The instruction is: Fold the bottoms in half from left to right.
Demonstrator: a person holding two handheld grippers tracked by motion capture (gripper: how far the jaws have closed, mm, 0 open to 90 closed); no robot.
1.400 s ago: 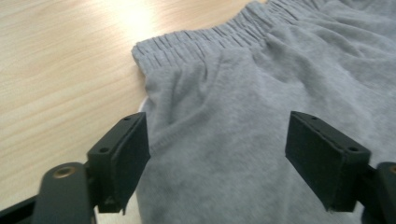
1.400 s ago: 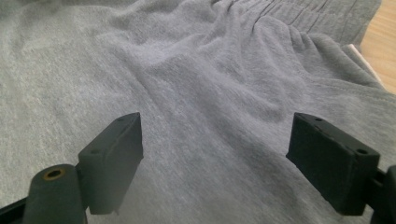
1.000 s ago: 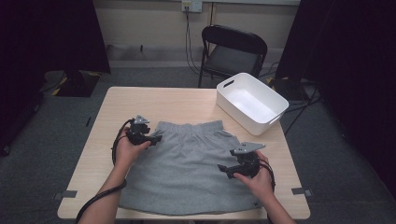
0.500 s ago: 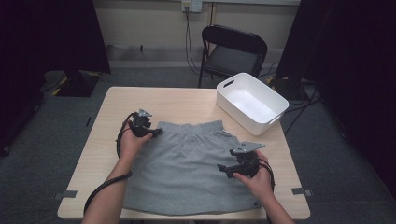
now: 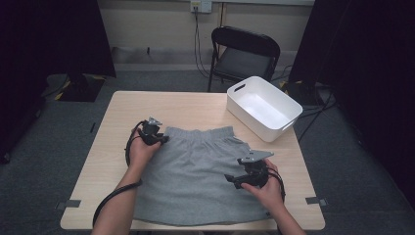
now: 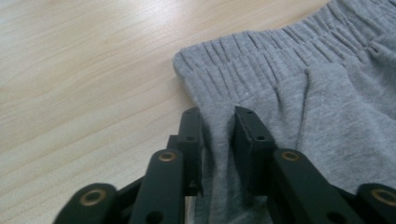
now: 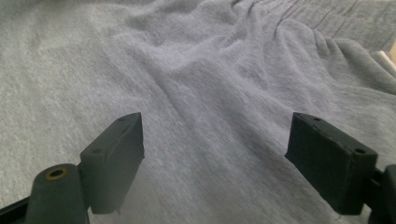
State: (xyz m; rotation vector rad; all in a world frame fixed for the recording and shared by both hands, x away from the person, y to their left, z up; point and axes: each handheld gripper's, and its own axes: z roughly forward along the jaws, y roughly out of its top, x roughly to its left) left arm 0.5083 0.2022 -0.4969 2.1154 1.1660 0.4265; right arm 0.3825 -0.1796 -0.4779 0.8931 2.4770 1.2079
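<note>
A grey garment (image 5: 195,166) with an elastic waistband lies flat on the wooden table (image 5: 195,105), waistband toward the far side. My left gripper (image 5: 159,139) is at its left waistband corner. In the left gripper view its jaws have just been closing, and they now pinch a raised fold of the grey garment (image 6: 303,93) between the pads; my left gripper (image 6: 218,126) is shut on that fold. My right gripper (image 5: 234,178) rests over the garment's right side. In the right gripper view my right gripper (image 7: 215,144) stands wide open above the wrinkled grey garment (image 7: 210,70).
A white bin (image 5: 254,125) stands empty at the table's far right corner. A black folding chair (image 5: 244,54) is behind the table. Cables trail from both grippers toward the table's near edge. Bare wood lies to the left of the garment.
My left hand has shifted slightly toward the waistband corner and its jaws have drawn together on the fabric. The right hand has stayed where it was.
</note>
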